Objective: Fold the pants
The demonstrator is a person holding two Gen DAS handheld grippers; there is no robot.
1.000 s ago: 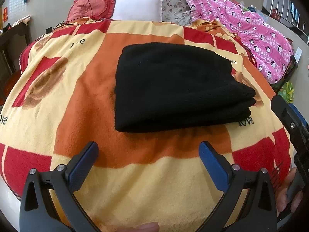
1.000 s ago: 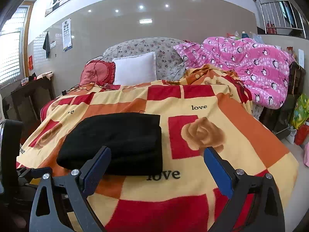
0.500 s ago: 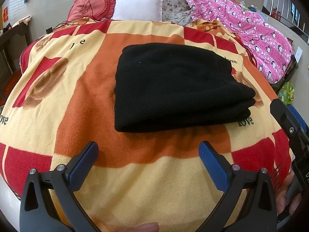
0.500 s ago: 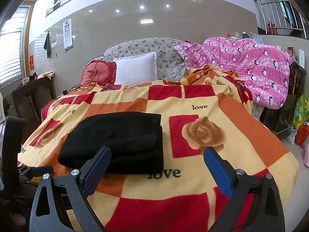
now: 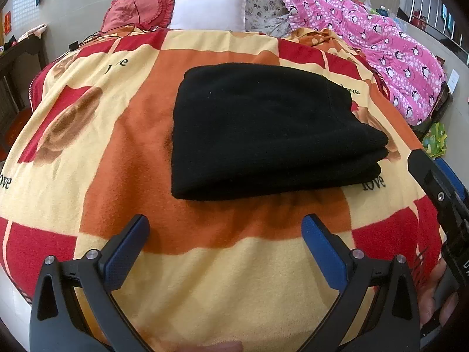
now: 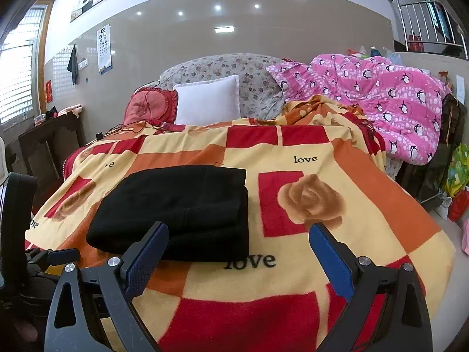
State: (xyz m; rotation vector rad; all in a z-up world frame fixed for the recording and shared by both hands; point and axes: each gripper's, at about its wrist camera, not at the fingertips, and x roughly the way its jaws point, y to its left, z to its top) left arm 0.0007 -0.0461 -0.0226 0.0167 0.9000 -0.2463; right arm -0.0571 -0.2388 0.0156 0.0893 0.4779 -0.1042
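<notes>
The black pants [image 5: 263, 129] lie folded in a thick, stacked rectangle on the chequered blanket [image 5: 117, 135] of the bed. They also show in the right wrist view [image 6: 181, 208]. My left gripper [image 5: 225, 234] is open and empty, held just short of the near edge of the pants. My right gripper [image 6: 237, 243] is open and empty, near the pants' front right corner. The right gripper's body shows at the right edge of the left wrist view [image 5: 442, 199].
A white pillow [image 6: 209, 99], a red cushion [image 6: 152, 105] and a pink penguin quilt [image 6: 381, 94] lie at the head and right side of the bed. A dark wooden table [image 6: 47, 143] stands to the left. Bags [image 6: 457, 176] sit on the floor at right.
The right gripper has drifted slightly, so the pants sit a little higher in its view. The left gripper and the pants have not moved.
</notes>
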